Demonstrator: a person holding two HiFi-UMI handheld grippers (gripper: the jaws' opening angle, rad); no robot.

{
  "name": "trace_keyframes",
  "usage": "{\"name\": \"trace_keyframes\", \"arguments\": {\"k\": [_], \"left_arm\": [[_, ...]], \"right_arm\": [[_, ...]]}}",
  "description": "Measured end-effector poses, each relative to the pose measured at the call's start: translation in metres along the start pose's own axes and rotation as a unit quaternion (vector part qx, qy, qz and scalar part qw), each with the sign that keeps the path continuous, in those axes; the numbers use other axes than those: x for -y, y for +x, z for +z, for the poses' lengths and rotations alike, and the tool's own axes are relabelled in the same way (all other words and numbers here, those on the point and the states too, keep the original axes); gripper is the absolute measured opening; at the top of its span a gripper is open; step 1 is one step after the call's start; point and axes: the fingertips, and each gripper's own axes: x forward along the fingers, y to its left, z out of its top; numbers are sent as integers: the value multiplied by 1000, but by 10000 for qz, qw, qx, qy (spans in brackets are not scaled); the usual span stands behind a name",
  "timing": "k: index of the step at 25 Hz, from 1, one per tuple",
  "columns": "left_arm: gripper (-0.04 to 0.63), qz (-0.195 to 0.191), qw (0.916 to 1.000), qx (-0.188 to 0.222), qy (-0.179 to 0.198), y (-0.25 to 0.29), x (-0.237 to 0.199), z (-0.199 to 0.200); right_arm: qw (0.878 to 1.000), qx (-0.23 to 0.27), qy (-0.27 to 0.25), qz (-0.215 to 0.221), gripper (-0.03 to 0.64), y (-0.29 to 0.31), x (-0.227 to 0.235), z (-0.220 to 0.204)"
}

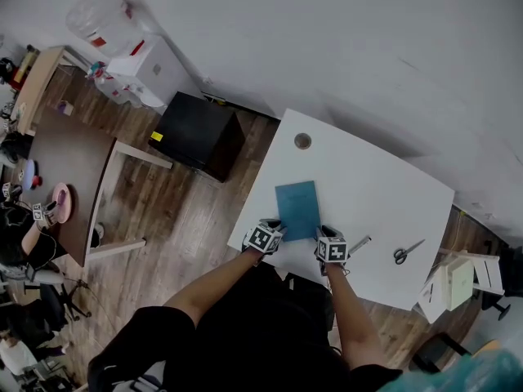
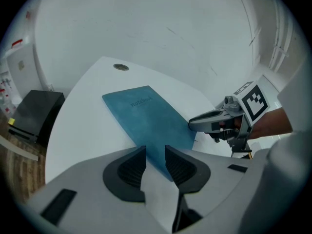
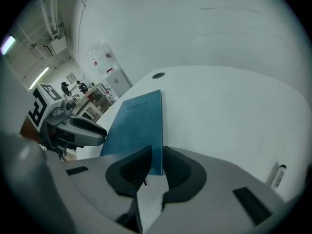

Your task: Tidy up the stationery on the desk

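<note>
Blue notebook (image 1: 297,210) is lying flat just ahead of the left claw (image 2: 155,154) and right claw (image 3: 156,156), both standing open over its near corners. Looking light, thin, bendy; I'm expecting edge pinching to work.

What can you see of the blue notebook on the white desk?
The blue notebook is a thin, closed rectangle with a matte cover and small lettering near its far end. It lies flat on the white desk. Its near corners show between the open jaws of the left gripper and right gripper; contact unclear.
</note>
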Motion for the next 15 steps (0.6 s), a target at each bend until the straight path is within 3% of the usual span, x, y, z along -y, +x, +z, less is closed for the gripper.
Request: {"name": "trace_keyframes", "arguments": {"k": [3, 9, 15], "left_arm": [[118, 111, 9998, -164, 72, -5, 2, -1], [118, 126, 9996, -63, -263, -13, -7, -5], [118, 192, 9996, -32, -197, -25, -35, 1]], "right_arm": [[10000, 46, 20, 53, 80, 0, -5, -3], [9997, 115, 226, 76, 80, -3, -22, -19], [9993, -89, 293, 212, 81, 2, -64, -38]]}}
